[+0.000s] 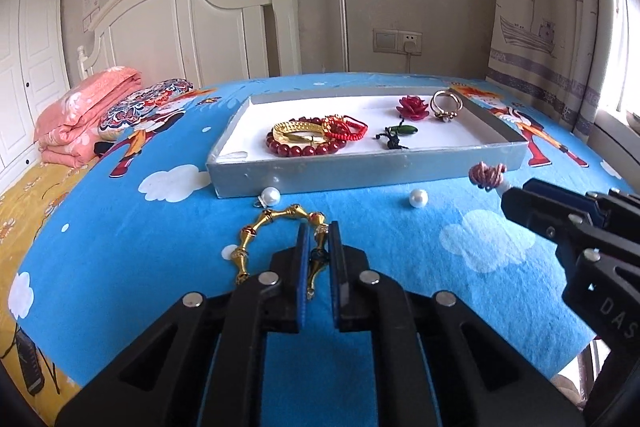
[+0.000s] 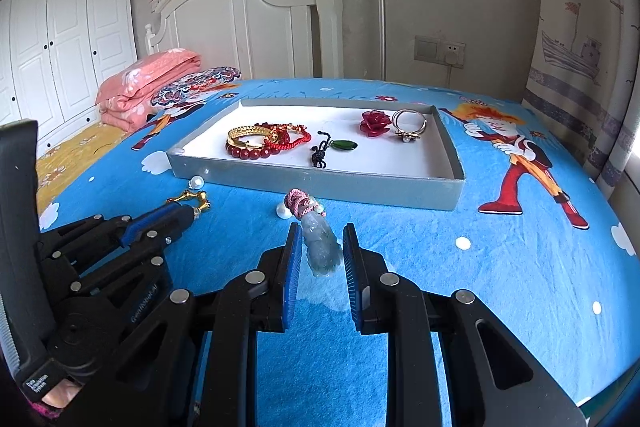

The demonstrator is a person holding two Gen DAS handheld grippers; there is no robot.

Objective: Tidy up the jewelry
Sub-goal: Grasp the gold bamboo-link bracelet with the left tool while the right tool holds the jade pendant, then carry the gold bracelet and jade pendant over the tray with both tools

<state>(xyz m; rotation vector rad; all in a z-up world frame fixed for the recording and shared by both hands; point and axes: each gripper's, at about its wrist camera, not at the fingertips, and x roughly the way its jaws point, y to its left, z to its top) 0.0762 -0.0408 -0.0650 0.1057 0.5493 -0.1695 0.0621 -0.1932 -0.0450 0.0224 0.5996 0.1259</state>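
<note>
here, left gripper [image 1: 318, 247] clamped on gold beaded bracelet [image 1: 276, 223] lying on blue cartoon bedspread [image 1: 380, 227]; right gripper [image 2: 320, 251] slightly apart, straddling pale green jade pendant [image 2: 322, 247] before shallow grey cardboard tray [image 2: 320, 183].

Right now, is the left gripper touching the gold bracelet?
Touching. In the left wrist view the left gripper has its blue pads closed on a link of the gold bracelet, no gap showing on either side.

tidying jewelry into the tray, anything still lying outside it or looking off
Yes: two loose pearls lie on the bedsheet just outside the tray. The gold bracelet and the jade pendant are also outside it.
</note>
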